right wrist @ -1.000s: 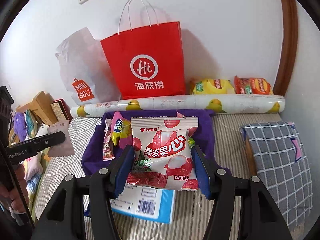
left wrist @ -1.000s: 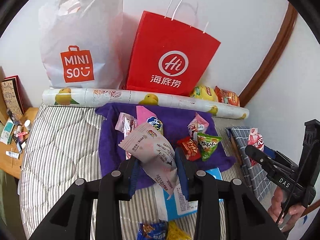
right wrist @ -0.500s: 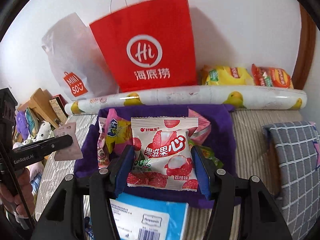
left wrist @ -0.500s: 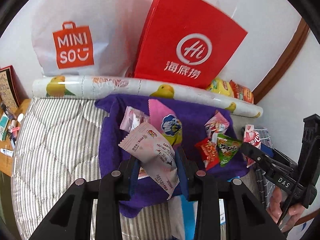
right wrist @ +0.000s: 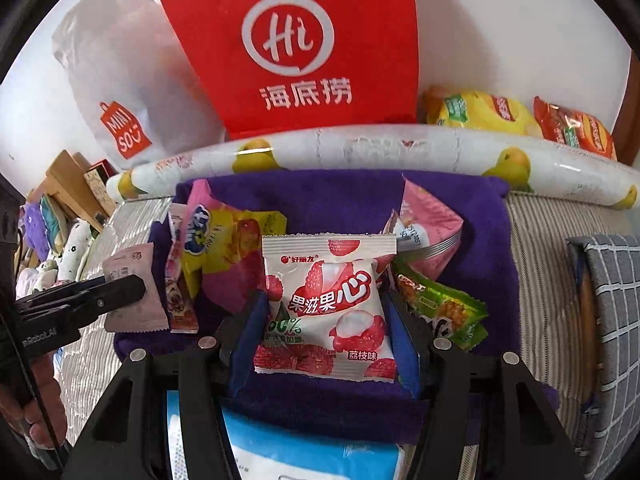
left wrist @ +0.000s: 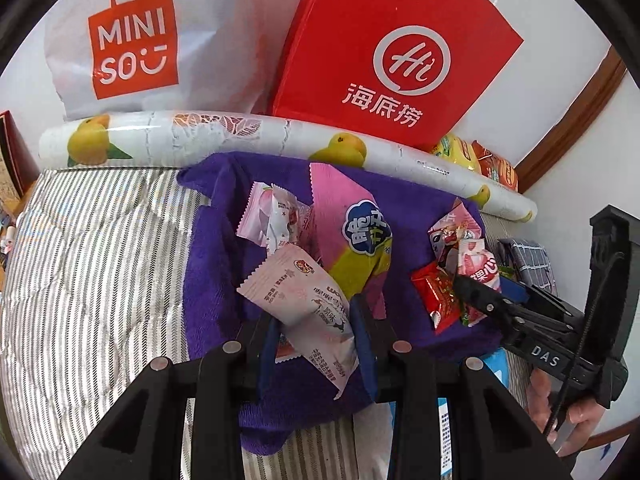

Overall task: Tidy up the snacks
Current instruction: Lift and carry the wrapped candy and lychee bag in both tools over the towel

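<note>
My left gripper [left wrist: 316, 332] is shut on a pale pink snack packet [left wrist: 304, 308] and holds it over the purple towel [left wrist: 216, 264]. My right gripper [right wrist: 326, 340] is shut on a white-and-red lychee snack packet [right wrist: 326, 304] above the same towel [right wrist: 480, 216]. Several snacks lie on the towel: a pink-and-yellow bag [left wrist: 352, 236], a pink peach packet [left wrist: 272, 220], a red packet [left wrist: 436, 292], a green packet [right wrist: 444, 308]. The right gripper also shows in the left wrist view [left wrist: 472, 292], and the left gripper in the right wrist view [right wrist: 128, 292].
A red Hi paper bag [left wrist: 396, 60] and a white MINISO bag [left wrist: 132, 40] lean on the wall behind a rolled fruit-print mat [left wrist: 224, 132]. Yellow and orange chip bags [right wrist: 516, 120] sit at back right. A checked cushion [right wrist: 612, 300] lies right; a blue-white pack [right wrist: 312, 460] lies near me.
Both grippers have moved forward over the purple towel toward the bags, each still holding its packet. The bags and towel snacks now look larger and closer.
</note>
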